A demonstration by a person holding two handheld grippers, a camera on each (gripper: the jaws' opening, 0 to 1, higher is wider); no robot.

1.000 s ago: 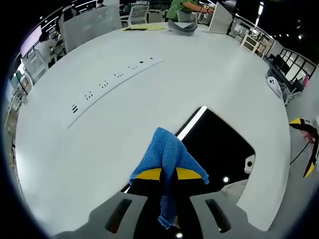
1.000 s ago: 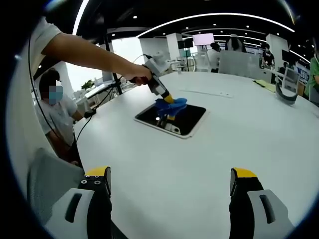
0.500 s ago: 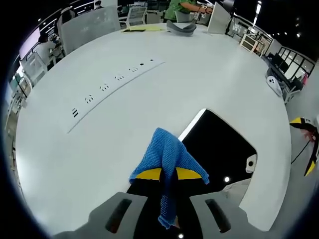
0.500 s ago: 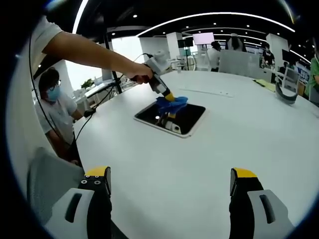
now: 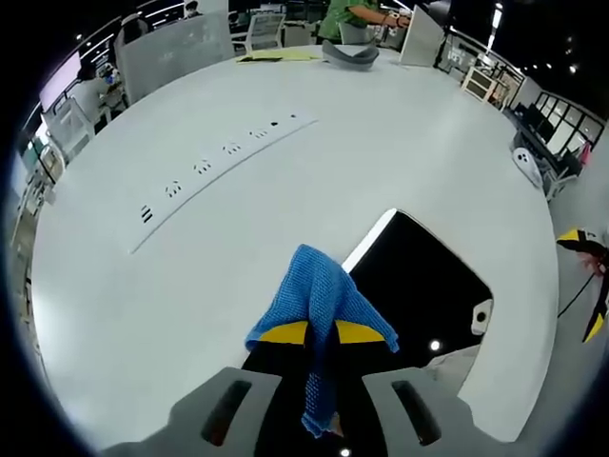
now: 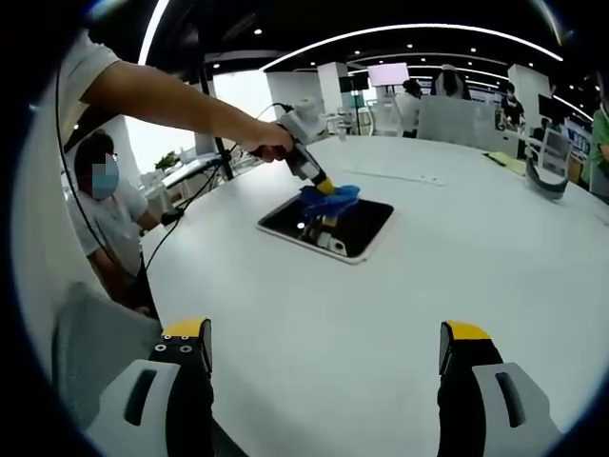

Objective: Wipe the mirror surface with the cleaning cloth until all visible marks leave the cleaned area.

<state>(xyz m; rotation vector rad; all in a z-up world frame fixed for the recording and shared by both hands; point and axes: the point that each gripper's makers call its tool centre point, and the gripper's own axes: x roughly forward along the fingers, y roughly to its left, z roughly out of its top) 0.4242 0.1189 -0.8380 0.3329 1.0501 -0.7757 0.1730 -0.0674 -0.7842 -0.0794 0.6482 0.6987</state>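
My left hand-held gripper (image 5: 322, 333) squeezes the blue cloth (image 5: 324, 300) low in the frame, on the dark mirror (image 5: 423, 286). The mirror lies flat on the white surface (image 5: 190, 248). My right hand-held gripper (image 6: 324, 357) is wide open, holding nothing.

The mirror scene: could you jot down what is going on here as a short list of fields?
mirror: dark rectangle lying flat on the white table
cleaning cloth: blue, clamped in the left gripper, over the mirror's near end
right gripper: jaws apart, holding nothing, away from the mirror
person's arm: reaching out with the left gripper
marks on mirror: cannot tell
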